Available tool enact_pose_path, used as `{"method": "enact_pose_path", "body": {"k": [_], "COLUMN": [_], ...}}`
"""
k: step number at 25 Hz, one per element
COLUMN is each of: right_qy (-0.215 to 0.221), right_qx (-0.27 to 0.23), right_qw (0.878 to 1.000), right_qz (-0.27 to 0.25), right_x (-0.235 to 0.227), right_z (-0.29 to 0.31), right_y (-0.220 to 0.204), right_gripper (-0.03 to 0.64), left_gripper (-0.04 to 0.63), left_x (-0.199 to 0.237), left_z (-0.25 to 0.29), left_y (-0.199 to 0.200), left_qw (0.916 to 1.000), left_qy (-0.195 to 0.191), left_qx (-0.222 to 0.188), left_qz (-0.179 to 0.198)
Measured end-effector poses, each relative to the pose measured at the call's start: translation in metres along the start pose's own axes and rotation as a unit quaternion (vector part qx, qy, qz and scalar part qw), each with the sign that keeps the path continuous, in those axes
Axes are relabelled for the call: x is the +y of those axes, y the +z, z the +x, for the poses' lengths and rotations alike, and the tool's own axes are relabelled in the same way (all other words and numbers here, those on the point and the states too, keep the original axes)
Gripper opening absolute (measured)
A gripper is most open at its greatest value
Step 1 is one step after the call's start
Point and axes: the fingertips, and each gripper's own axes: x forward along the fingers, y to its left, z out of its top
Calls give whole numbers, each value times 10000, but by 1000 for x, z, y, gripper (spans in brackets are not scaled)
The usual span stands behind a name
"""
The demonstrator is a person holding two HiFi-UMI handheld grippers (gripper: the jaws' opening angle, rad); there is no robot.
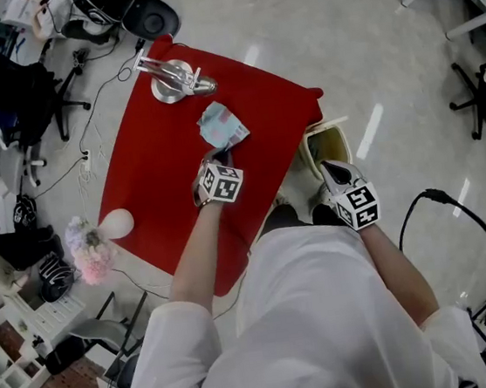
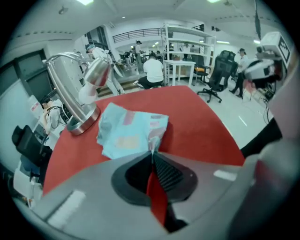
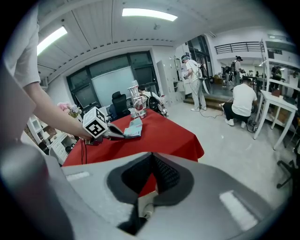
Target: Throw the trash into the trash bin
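A crumpled light-blue wrapper (image 1: 221, 125) lies on the red tablecloth (image 1: 156, 168). My left gripper (image 1: 221, 158) reaches it from the near side. In the left gripper view the wrapper (image 2: 129, 131) spreads out just beyond the left gripper (image 2: 152, 151), whose jaws are shut on its near corner. The right gripper view shows that same left gripper (image 3: 123, 135) at the wrapper (image 3: 133, 127) from the side. My right gripper (image 1: 330, 169) hangs off the table's right edge, over the cream trash bin (image 1: 323, 126) on the floor. Its jaws (image 3: 152, 157) are shut with nothing in them.
A chrome desk lamp (image 1: 174, 76) stands at the table's far end, seen also in the left gripper view (image 2: 79, 93). A white ball (image 1: 116, 222) and pink flowers (image 1: 87, 250) sit at the left edge. Cables, chairs and shelves ring the table; people work in the background.
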Motion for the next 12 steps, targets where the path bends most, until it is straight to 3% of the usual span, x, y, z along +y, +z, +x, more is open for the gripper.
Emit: {"method": "enact_pose_path", "body": {"k": [6, 12], "right_qy": [-13, 3], "right_qx": [-67, -97], "right_qw": [10000, 9999], "right_qz": [40, 60], "right_x": [0, -8], "right_z": [-11, -24], "right_y": [-4, -14], "right_gripper": [0, 0], "left_gripper": [6, 6], "left_x": [-17, -55], "left_z": [-19, -30], "left_y": [21, 39], "left_qw": [9986, 9977], "left_qy": [-177, -367], "left_qx": [-320, -428], "left_qz": [-373, -389]}}
